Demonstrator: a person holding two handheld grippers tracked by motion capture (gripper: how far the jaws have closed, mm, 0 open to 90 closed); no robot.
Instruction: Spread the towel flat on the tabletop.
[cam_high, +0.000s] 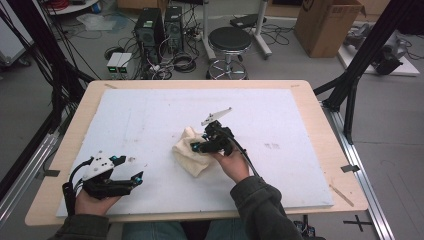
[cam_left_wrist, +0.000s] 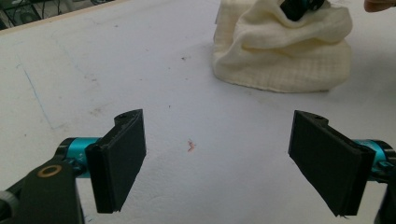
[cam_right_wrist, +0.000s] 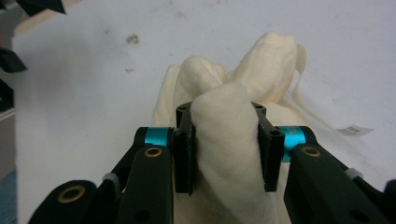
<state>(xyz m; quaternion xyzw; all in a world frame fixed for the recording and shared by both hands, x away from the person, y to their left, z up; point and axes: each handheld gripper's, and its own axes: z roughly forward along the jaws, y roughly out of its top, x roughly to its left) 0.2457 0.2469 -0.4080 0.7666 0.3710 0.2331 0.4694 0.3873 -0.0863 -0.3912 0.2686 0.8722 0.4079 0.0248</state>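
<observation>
Left gripper (cam_high: 134, 170): jaws wide apart, nothing between, well left of cloth.
Right gripper (cam_right_wrist: 224, 149): pinching cream cloth (cam_right_wrist: 224, 140) fold.

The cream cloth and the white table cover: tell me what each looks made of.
Cream cloth: soft woven cotton, probably; a fine grid weave shows, and it bunches in limp, matte folds between the right tongs.
White table cover: likely foam board or painted sheet; flat, matte, scuffed with small stains. Which one is uncertain.
</observation>
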